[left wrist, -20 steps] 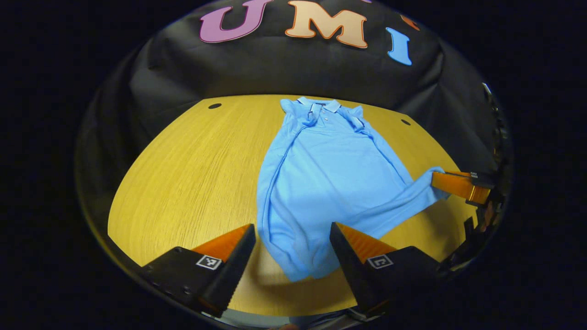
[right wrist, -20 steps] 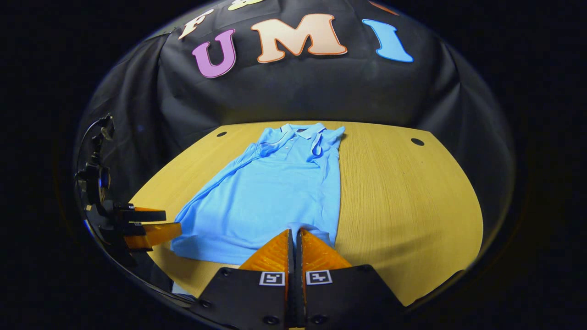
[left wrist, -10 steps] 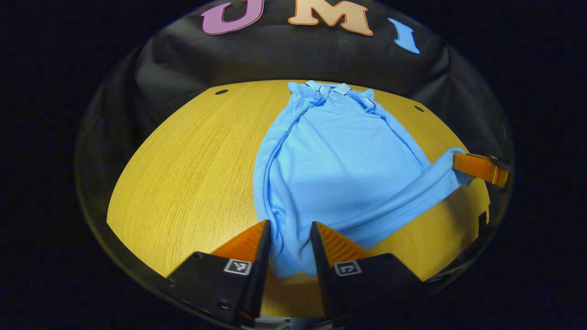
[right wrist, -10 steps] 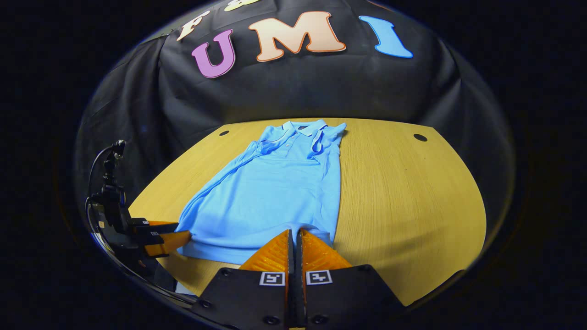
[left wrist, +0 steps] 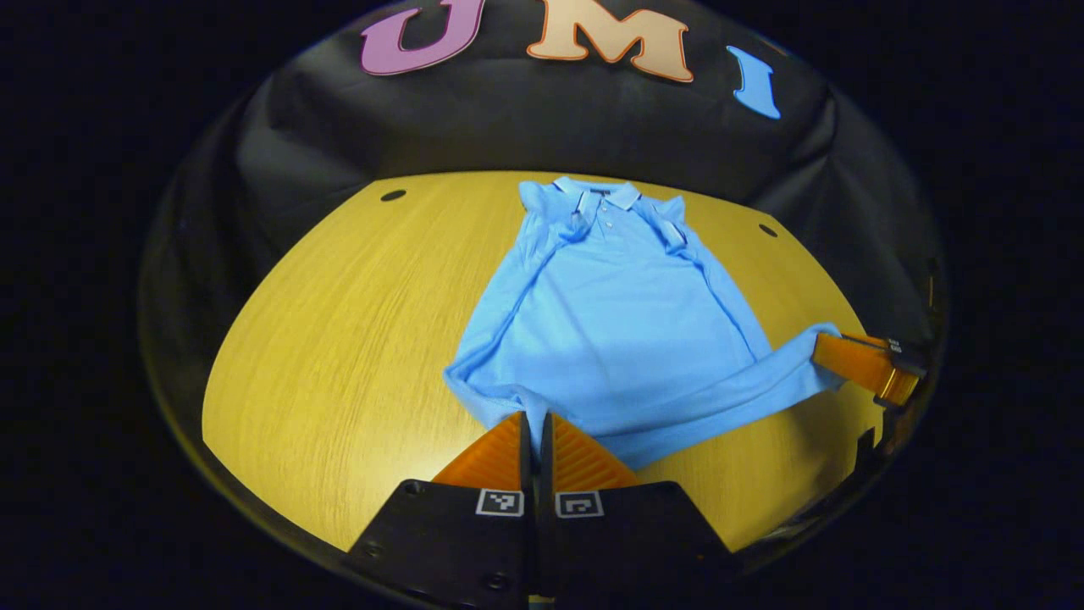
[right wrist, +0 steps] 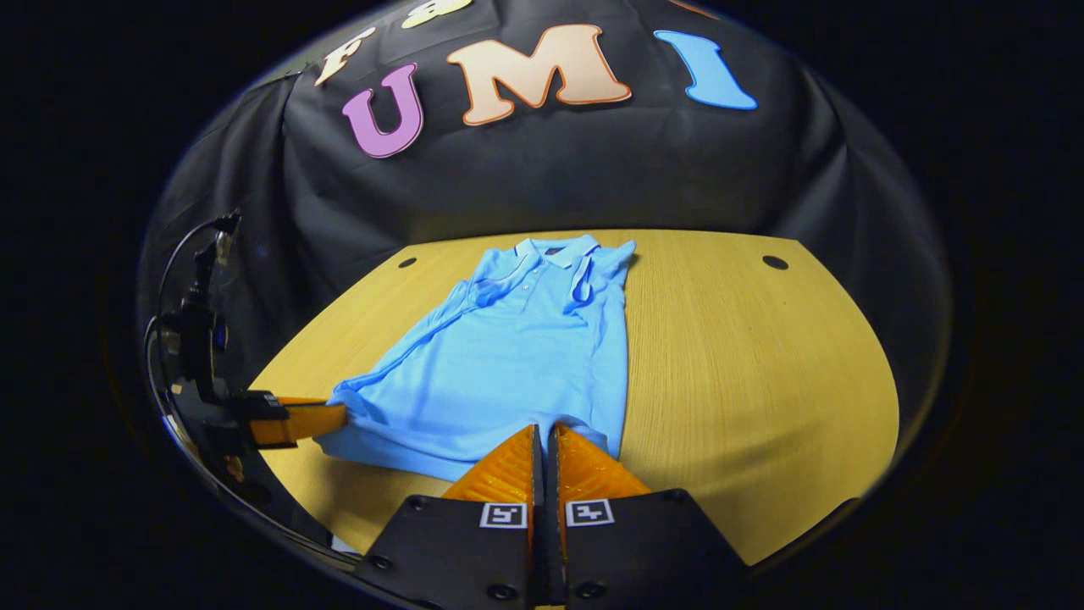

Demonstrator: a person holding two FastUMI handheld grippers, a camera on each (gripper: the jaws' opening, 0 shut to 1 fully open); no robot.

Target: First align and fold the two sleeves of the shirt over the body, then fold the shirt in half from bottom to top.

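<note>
Hem pinched at both bottom corners; half-fold pending.
Left gripper [left wrist: 533,432] and right gripper [right wrist: 544,445] each clenched on shirt [left wrist: 622,326] hem, flat on table [left wrist: 339,339]; collar directly ahead along long axis.

A yellow wood-grain surface [left wrist: 339,339] with dark round holes [left wrist: 393,196] near its far corners stands before the booth's black cloth wall [right wrist: 542,169].
</note>
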